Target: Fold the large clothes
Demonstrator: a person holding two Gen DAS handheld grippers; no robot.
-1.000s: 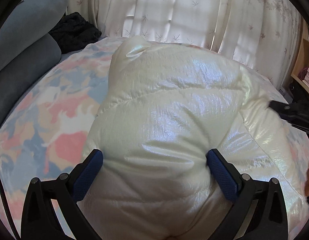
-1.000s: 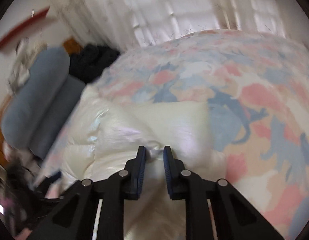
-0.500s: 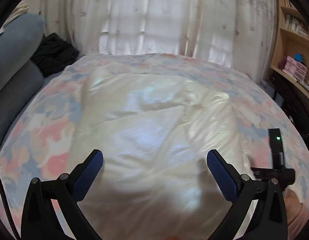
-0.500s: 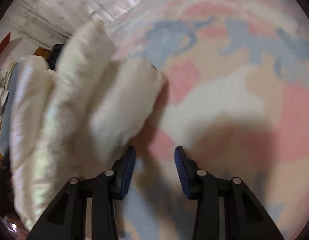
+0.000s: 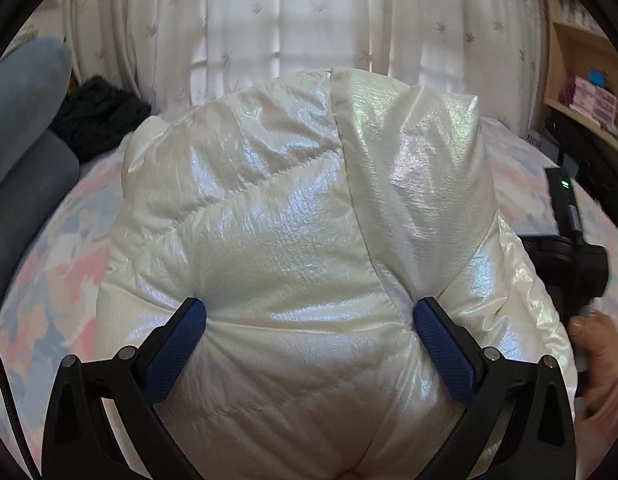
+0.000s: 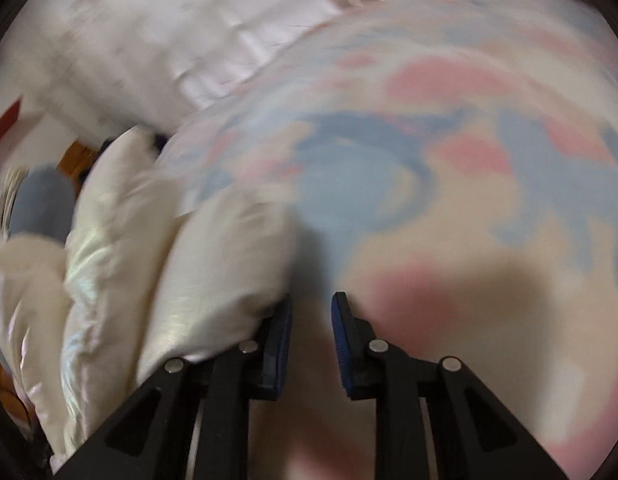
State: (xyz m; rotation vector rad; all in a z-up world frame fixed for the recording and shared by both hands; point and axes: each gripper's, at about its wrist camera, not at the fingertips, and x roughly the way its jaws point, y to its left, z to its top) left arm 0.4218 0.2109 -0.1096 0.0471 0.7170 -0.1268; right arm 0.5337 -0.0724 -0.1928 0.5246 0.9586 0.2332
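Note:
A puffy, pearly white quilted jacket (image 5: 293, 240) lies on the bed and fills the left wrist view. My left gripper (image 5: 309, 314) is pushed into it with jaws wide. The padding bulges up between the blue pads (image 5: 189, 320), which dent it at both sides. In the blurred right wrist view the jacket (image 6: 213, 264) is bunched at the left, against the outside of the left finger. My right gripper (image 6: 311, 320) hovers low over the bedspread, its jaws closing with nothing between them.
The bedspread (image 6: 449, 208) is patterned in pink, blue and cream. White curtains (image 5: 293, 28) hang behind the bed. Grey bolsters (image 5: 25, 140) and a dark garment (image 5: 97, 120) lie at the left. A wooden shelf (image 5: 581, 80) stands at the right, below it a hand (image 5: 601, 356).
The right gripper let go of the jacket fold it pinched, dropped toward the bedspread, and its jaws widened then narrowed. The left gripper pushed back into the jacket, which bulges between its fingers again.

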